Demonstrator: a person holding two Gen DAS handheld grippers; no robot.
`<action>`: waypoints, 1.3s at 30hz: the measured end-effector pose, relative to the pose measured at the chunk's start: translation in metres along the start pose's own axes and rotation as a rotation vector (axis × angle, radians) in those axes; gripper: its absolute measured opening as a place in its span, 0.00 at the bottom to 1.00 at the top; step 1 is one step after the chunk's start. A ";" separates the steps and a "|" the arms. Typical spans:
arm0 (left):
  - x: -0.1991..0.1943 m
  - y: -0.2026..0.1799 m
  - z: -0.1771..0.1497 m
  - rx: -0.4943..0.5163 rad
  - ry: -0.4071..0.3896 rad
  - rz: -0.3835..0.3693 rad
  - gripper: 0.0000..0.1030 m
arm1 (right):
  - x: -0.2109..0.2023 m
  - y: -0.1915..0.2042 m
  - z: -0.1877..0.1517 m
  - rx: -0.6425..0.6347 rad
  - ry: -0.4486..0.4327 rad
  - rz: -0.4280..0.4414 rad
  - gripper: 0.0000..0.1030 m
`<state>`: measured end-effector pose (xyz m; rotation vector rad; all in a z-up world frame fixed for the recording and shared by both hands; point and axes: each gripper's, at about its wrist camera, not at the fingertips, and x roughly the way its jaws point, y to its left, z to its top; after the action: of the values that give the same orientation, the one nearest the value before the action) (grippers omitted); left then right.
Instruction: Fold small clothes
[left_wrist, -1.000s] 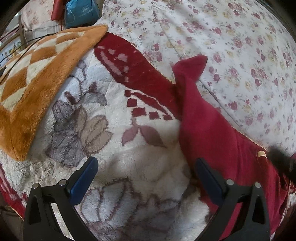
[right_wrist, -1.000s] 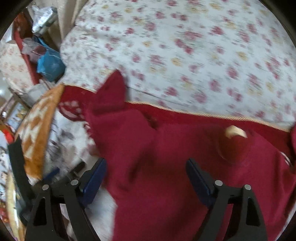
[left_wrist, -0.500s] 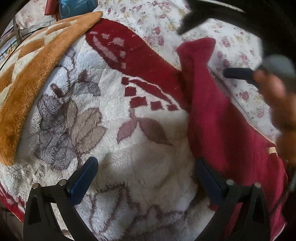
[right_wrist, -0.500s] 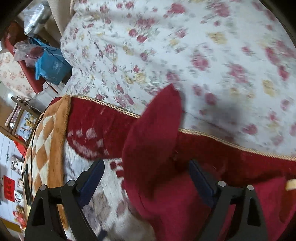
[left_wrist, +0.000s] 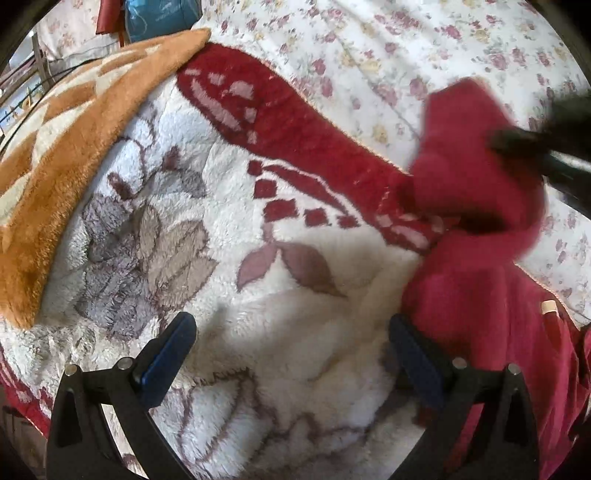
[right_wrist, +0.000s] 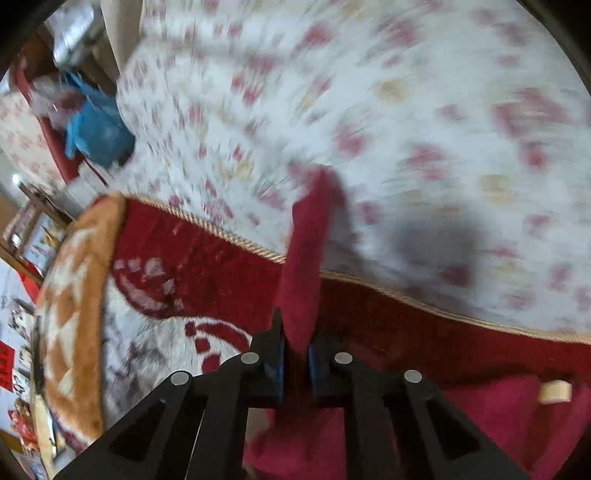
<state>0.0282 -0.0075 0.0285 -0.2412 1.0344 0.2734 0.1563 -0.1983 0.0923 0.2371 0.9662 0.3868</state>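
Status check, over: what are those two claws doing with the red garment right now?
Right gripper shut on red garment's sleeve. Left gripper open, empty, over fleece blanket. Nothing in the way.

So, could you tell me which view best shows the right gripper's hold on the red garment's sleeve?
The right wrist view: the right gripper is shut on the sleeve, which rises between its pads. The left wrist view shows the sleeve lifted, the gripper only a dark blur.

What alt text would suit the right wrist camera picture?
The right claw is shut on a sleeve of the red garment, lifting it over a red-bordered plush blanket. A blurred floral bedsheet fills the background.
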 end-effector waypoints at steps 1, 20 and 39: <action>-0.005 -0.003 -0.001 -0.001 -0.007 -0.019 1.00 | -0.033 -0.016 -0.005 0.009 -0.051 -0.002 0.09; -0.018 -0.024 -0.020 0.082 -0.008 -0.021 1.00 | -0.052 -0.115 -0.070 0.347 0.012 0.195 0.84; 0.002 -0.031 -0.007 0.088 0.026 0.004 1.00 | 0.042 -0.136 -0.038 0.478 -0.021 0.197 0.11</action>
<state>0.0334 -0.0385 0.0253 -0.1637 1.0706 0.2289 0.1753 -0.3029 -0.0095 0.7731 1.0084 0.3271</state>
